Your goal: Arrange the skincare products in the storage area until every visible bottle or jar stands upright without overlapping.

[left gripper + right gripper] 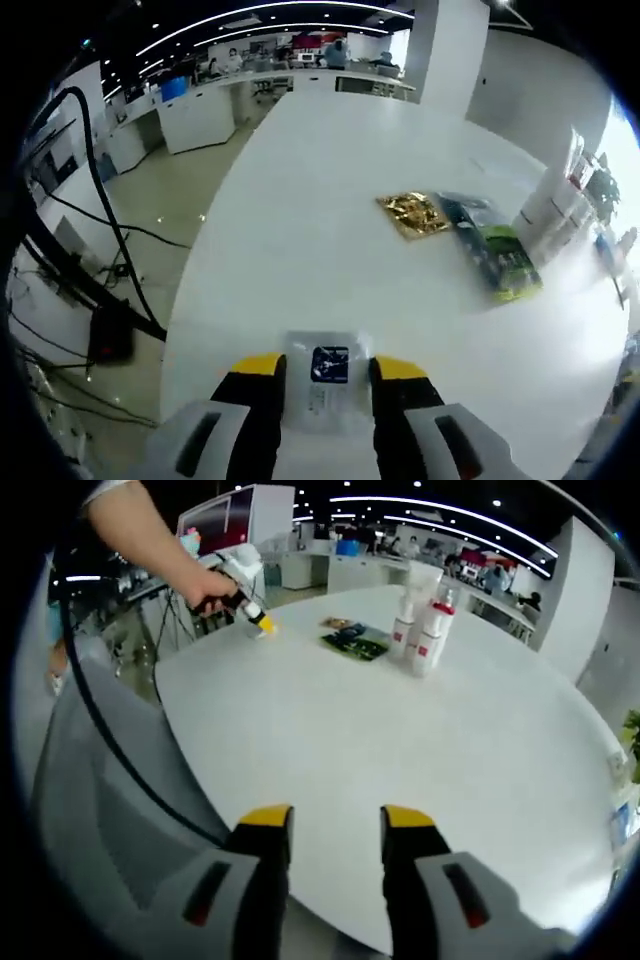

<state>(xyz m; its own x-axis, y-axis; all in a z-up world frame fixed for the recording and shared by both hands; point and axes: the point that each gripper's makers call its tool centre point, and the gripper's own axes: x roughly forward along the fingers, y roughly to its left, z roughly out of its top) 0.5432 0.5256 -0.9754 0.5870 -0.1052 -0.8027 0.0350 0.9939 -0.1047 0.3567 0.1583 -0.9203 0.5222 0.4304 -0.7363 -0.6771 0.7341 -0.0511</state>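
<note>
Skincare bottles (420, 620), white with red bands, stand upright in a tight cluster on the far part of the white table (400, 740), as we see them in the right gripper view. We cannot tell whether they touch one another. Just beside the bottles, toward the table edge where the person's hand (205, 585) is, lie a green packet (357, 643) and a gold packet (336, 623), both flat.

In the left gripper view we note the left gripper (328, 368) low over the near edge of the table, its yellow-tipped jaws pinching a small clear sachet (325, 385) with a dark blue square label. Farther along the table from the sachet we see the gold packet (413, 213) and, touching it or nearly so, the green packet (495, 250), partly under a clear wrapper.

The right gripper (327, 817) hangs above the near table edge, well apart from the bottles, jaws spread with nothing between them. In this view the left gripper (262, 623) also appears, held in the hand at the table edge, near the packets.
</note>
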